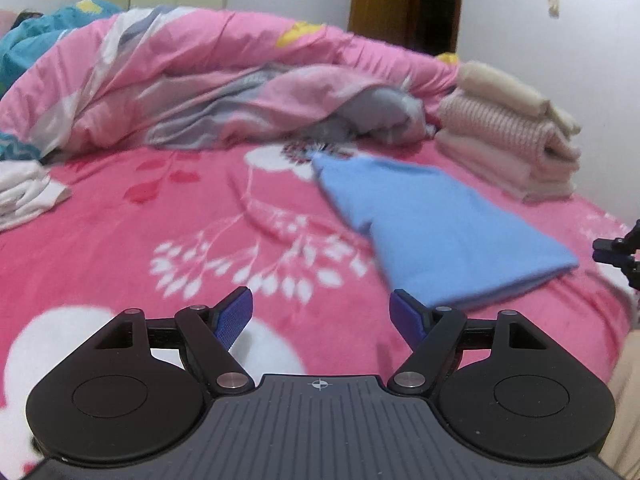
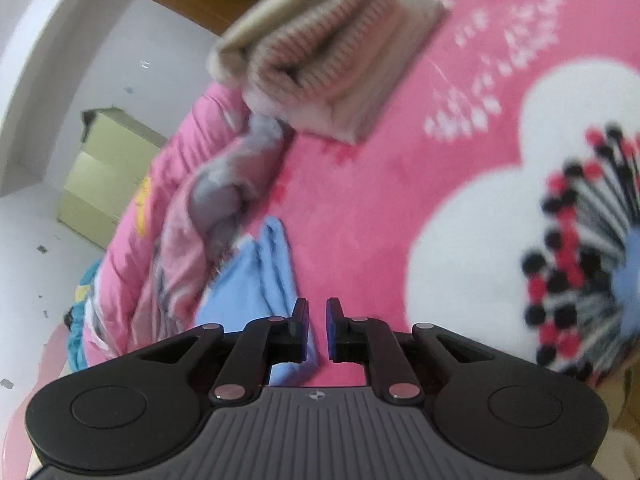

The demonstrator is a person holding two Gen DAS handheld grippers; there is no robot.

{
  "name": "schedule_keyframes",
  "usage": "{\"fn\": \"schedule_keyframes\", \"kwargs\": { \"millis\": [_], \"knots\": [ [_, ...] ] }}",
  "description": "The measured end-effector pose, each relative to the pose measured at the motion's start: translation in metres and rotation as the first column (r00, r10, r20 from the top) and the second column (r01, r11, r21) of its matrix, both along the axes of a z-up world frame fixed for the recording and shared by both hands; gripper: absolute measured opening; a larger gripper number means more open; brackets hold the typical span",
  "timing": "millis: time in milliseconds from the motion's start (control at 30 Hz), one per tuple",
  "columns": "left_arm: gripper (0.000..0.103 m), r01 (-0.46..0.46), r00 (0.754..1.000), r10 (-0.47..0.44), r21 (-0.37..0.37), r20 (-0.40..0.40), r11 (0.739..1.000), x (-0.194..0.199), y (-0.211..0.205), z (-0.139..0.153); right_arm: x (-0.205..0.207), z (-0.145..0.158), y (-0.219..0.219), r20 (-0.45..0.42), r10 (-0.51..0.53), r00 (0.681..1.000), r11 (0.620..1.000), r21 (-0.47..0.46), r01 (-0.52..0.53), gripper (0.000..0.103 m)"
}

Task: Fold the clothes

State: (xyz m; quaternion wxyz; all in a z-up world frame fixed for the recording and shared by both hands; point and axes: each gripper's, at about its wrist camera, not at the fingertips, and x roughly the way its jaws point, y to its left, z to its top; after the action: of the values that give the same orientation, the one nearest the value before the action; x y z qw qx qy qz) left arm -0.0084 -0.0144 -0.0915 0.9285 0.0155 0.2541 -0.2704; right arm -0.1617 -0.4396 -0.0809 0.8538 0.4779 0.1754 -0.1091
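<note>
Nearest the left wrist camera, the left gripper [image 1: 321, 312] hangs over the pink floral bed sheet [image 1: 140, 240] with its 2 blue-padded jaws set wide apart and nothing between them. Beyond its right fingertip, just beside it, lies the folded light-blue garment [image 1: 432, 224], flat on the sheet and running away toward the crumpled pink quilt [image 1: 200, 76]. At the far left edge sits a white cloth [image 1: 24, 192]; to the right of the blue garment, against the quilt, stands a stack of folded beige and striped clothes [image 1: 508, 140]. The other gripper's black tip shows at the right edge. In the right wrist view, the right gripper [image 2: 317, 320] has its jaws drawn close, a narrow slit open between the pads, and no cloth is caught in it. The blue garment [image 2: 256, 276] lies just left of and partly under its left finger, whether touching I cannot tell.
</note>
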Motion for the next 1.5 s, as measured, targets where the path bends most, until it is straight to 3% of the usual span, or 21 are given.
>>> {"fn": "schedule_keyframes", "kwargs": {
  "millis": [100, 167, 333, 467, 600, 733, 833, 967, 1133, 1300, 1500],
  "knots": [
    [0.076, 0.029, 0.999, -0.029, -0.011, 0.015, 1.0, 0.006, -0.016, 0.005, 0.012, 0.011, 0.013, 0.012, 0.062, 0.998, 0.996, -0.067, -0.061, 0.01],
    [0.076, 0.053, 0.998, -0.054, 0.022, 0.02, 0.998, 0.008, -0.029, 0.002, 0.023, 0.014, 0.026, -0.003, 0.117, 0.993, 0.986, -0.117, -0.117, 0.01],
    [0.077, 0.081, 0.997, -0.079, 0.125, -0.018, 0.989, 0.013, -0.042, -0.021, 0.048, -0.001, 0.048, -0.121, 0.211, 0.97, 0.955, -0.187, -0.231, 0.009],
    [0.077, 0.098, 0.995, -0.096, 0.068, -0.029, 0.993, 0.013, -0.023, -0.023, 0.049, -0.008, 0.045, -0.141, 0.232, 0.962, 0.954, -0.158, -0.254, 0.009],
    [0.078, 0.077, 0.997, -0.077, 0.029, -0.011, 0.997, 0.02, -0.006, -0.012, 0.047, 0.009, 0.035, -0.126, 0.227, 0.966, 0.955, -0.168, -0.247, 0.01],
    [0.078, 0.073, 0.997, -0.074, -0.058, -0.011, 0.996, 0.039, -0.006, -0.001, 0.069, 0.031, 0.018, -0.099, 0.233, 0.967, 0.945, -0.212, -0.249, 0.01],
    [0.078, 0.1, 0.995, -0.1, -0.05, -0.001, 0.994, 0.05, -0.025, -0.006, 0.107, 0.044, 0.01, -0.113, 0.276, 0.954, 0.916, -0.271, -0.297, 0.01],
    [0.078, 0.107, 0.994, -0.107, -0.005, -0.03, 0.994, 0.06, -0.041, -0.023, 0.174, 0.046, 0.008, -0.17, 0.35, 0.921, 0.843, -0.372, -0.389, 0.01],
    [0.08, 0.109, 0.99, -0.114, -0.072, -0.08, 0.992, 0.068, -0.031, -0.029, 0.242, 0.03, 0.002, -0.247, 0.388, 0.888, 0.778, -0.429, -0.459, 0.01],
    [0.083, 0.116, 0.99, -0.121, -0.067, -0.074, 0.991, 0.067, -0.033, -0.03, 0.28, 0.011, 0.007, -0.317, 0.417, 0.852, 0.723, -0.453, -0.522, 0.01],
    [0.085, 0.122, 0.989, -0.128, -0.077, -0.076, 0.989, 0.068, -0.032, -0.031, 0.296, 0.005, 0.012, -0.349, 0.428, 0.834, 0.678, -0.486, -0.551, 0.01]
  ]
}}
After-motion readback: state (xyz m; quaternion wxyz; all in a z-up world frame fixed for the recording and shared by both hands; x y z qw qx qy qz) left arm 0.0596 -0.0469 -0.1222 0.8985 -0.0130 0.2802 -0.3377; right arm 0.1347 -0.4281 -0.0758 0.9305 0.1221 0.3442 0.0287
